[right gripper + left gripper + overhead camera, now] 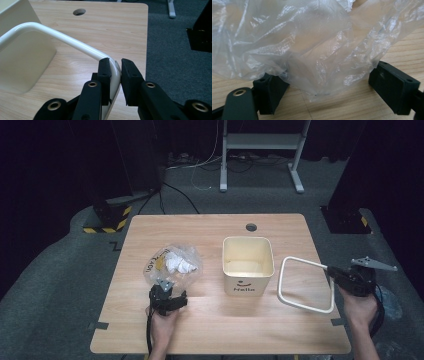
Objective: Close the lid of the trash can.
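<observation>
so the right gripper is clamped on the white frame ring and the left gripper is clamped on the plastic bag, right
Not quite. The left gripper is open: the left gripper view shows its jaws standing wide apart on either side of the plastic bag, not pressing it. The rest holds: the right gripper is clamped on the white frame ring.

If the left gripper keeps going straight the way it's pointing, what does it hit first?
The clear plastic bag. The left gripper has its jaws open, with the bag's near edge already lying between them on the table. Whether the pads already brush the film is hard to tell.
</observation>
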`<act>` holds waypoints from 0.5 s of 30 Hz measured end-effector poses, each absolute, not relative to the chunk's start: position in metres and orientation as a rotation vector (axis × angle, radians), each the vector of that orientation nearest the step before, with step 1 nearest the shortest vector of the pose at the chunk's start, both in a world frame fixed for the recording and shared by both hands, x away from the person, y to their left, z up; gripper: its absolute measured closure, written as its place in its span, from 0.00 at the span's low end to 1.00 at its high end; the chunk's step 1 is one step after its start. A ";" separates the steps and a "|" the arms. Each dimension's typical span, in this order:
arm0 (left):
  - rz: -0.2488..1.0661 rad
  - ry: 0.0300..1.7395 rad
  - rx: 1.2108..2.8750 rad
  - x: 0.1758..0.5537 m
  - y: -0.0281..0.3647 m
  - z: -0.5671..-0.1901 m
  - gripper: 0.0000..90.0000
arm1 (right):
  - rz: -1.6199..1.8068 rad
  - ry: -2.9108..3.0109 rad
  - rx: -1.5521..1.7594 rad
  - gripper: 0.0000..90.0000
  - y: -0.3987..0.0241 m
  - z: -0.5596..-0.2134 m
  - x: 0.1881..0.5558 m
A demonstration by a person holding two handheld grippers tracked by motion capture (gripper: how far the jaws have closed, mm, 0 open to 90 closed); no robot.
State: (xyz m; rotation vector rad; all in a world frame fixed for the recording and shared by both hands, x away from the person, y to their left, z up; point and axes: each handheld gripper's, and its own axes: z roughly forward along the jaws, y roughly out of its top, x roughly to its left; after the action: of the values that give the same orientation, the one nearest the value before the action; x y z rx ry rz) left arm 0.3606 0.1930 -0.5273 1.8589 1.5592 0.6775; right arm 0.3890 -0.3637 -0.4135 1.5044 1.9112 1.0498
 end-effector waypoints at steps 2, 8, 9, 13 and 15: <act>0.677 1.559 1.859 0.361 0.193 -0.527 0.19 | 1.058 1.912 1.500 0.87 -0.363 -0.410 0.389; 0.678 1.559 1.859 0.361 0.193 -0.527 0.19 | 1.075 1.916 1.482 0.87 -0.359 -0.400 0.392; 0.678 1.559 1.859 0.361 0.193 -0.527 0.19 | 1.077 1.918 1.473 0.87 -0.359 -0.398 0.392; 0.678 1.559 1.859 0.361 0.193 -0.527 0.19 | 1.089 1.922 1.463 0.87 -0.356 -0.391 0.395; 0.678 1.559 1.859 0.361 0.193 -0.527 0.19 | 1.097 1.923 1.461 0.87 -0.354 -0.388 0.396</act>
State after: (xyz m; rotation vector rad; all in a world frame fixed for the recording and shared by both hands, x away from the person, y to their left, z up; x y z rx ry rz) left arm 0.3606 0.1930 -0.5273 1.8591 1.5593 0.6776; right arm 0.3957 -0.3542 -0.3877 1.4606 1.9230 1.0967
